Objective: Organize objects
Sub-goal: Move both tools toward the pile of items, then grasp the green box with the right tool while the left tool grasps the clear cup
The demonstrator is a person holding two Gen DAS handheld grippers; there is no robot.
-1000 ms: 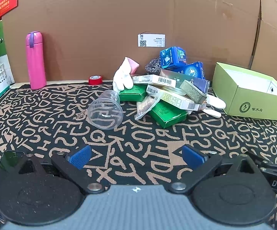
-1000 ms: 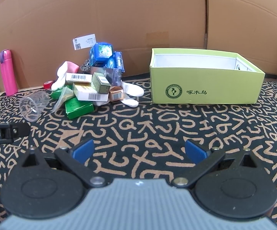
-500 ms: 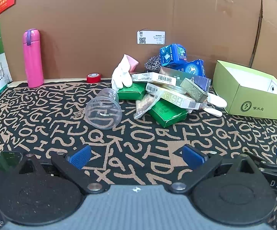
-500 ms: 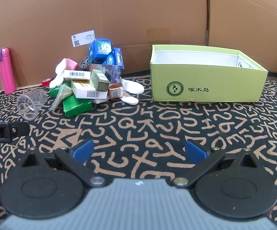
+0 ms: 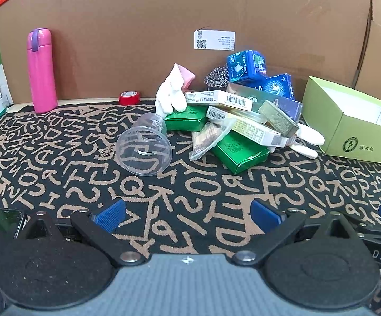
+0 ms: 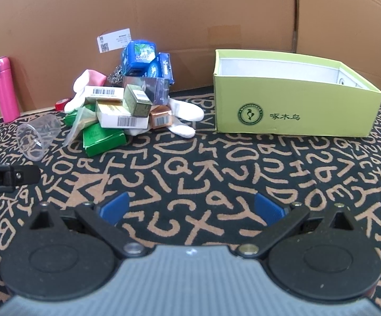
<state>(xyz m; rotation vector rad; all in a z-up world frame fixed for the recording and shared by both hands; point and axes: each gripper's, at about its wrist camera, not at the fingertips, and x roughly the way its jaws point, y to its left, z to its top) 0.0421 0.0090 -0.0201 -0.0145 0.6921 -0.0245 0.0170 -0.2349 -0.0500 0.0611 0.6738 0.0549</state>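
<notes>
Right now a pile of small things (image 5: 232, 115) sits on the patterned cloth (image 5: 58, 158) against the cardboard wall (image 5: 137, 26). It holds green boxes (image 5: 239, 151), white boxes with barcodes (image 5: 218, 100), blue packets (image 5: 247, 65), a metal scourer (image 5: 215, 77), a clear bag (image 5: 207, 138) and white gloves (image 5: 170, 96). A clear plastic cup (image 5: 144, 150) lies on its side just left of the pile, its mouth turned toward the camera. To the right of the pile, near but apart from it, stands an open light-green box (image 6: 293, 105); as far as its inside shows, only white lining is visible. A glove finger (image 6: 182, 130) reaches out toward that box.

Farther left, a pink bottle (image 5: 42, 69) stands upright against the wall, and a red tape roll (image 5: 129, 97) lies between it and the pile.

The left gripper (image 5: 187, 214) hangs low over the cloth, its blue-tipped fingers (image 5: 110, 214) spread wide with nothing between them. The right gripper (image 6: 191, 209) is likewise spread wide and empty, facing the gap between pile and box. Both are well short of the pile. A dark phone (image 5: 2, 222) lies at the left gripper's lower left.
</notes>
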